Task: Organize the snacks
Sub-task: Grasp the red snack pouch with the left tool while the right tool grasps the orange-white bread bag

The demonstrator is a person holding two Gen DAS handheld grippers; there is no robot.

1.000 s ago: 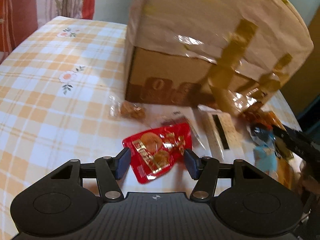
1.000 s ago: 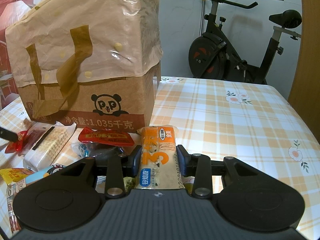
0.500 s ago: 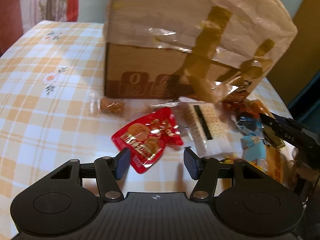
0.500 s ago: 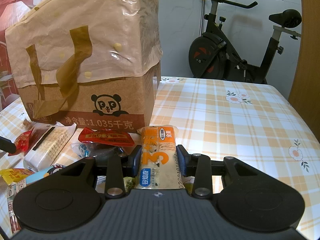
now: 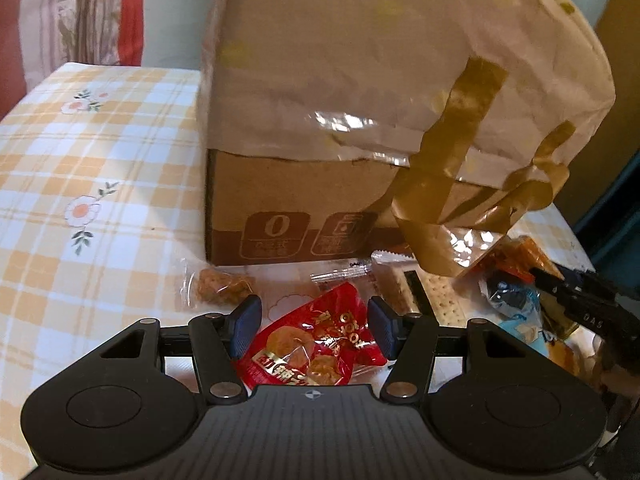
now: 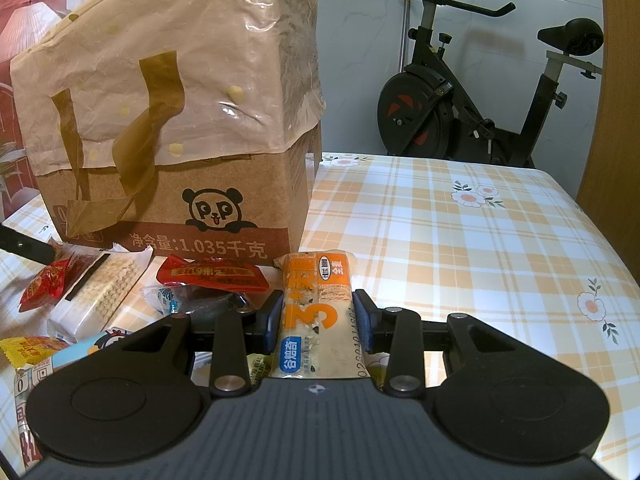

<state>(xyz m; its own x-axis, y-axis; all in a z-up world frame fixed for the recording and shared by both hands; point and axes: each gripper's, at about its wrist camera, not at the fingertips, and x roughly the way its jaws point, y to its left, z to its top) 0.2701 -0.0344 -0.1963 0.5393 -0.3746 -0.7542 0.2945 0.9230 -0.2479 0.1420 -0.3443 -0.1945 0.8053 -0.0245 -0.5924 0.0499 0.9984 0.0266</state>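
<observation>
My left gripper (image 5: 314,326) is open, its fingers on either side of a red snack packet (image 5: 316,348) lying on the checked tablecloth. My right gripper (image 6: 318,318) is shut on an orange and white rice-cracker pack (image 6: 318,312), which lies along the fingers. A cardboard box (image 5: 304,200) lined with a tan plastic bag (image 5: 380,60) stands just behind; it also shows in the right wrist view (image 6: 180,200). The right gripper's fingertips (image 5: 560,284) show at the right edge of the left wrist view.
Loose snacks lie in front of the box: a clear bag of brown bits (image 5: 220,286), a cracker sleeve (image 6: 100,292), a red flat packet (image 6: 210,274), a blue wrapper (image 5: 512,300), yellow packets (image 6: 32,350). An exercise bike (image 6: 460,100) stands beyond the table's far edge.
My left gripper swung away to the right, then came back and closer, so the red packet now sits between its open fingers. My right gripper and its pack have not moved.
</observation>
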